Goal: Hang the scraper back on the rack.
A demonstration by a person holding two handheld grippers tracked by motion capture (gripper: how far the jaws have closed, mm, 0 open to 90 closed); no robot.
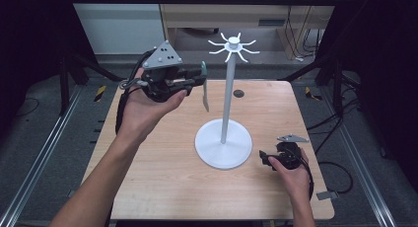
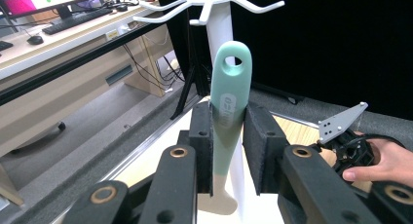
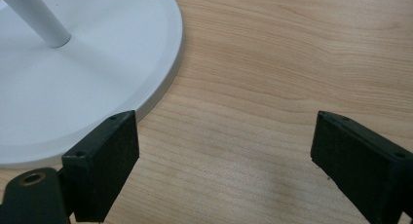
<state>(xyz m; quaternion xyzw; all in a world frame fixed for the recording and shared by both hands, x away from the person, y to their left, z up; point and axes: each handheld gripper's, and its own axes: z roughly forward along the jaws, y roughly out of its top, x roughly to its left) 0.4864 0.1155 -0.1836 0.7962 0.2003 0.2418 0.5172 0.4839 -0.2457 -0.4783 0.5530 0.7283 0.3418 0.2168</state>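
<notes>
A white stand (image 1: 226, 101) with a round base (image 1: 223, 149) and a ring of hooks (image 1: 233, 47) at its top rises from the middle of the wooden table (image 1: 162, 182). My left gripper (image 1: 198, 79) is held up to the left of the pole, shut on a utensil (image 1: 205, 96) that hangs blade down. In the left gripper view the mint-green handle (image 2: 231, 83), with a hole near its end, sits between the pads below the hooks (image 2: 214, 2). My right gripper (image 1: 264, 159) rests on the table just right of the base, and it stands open (image 3: 224, 146) beside the base rim (image 3: 160, 83).
A dark round grommet (image 1: 238, 93) sits in the tabletop behind the stand. Metal rails run along the floor on both sides of the table. A desk with a keyboard (image 2: 73, 20) stands off to the side in the left gripper view.
</notes>
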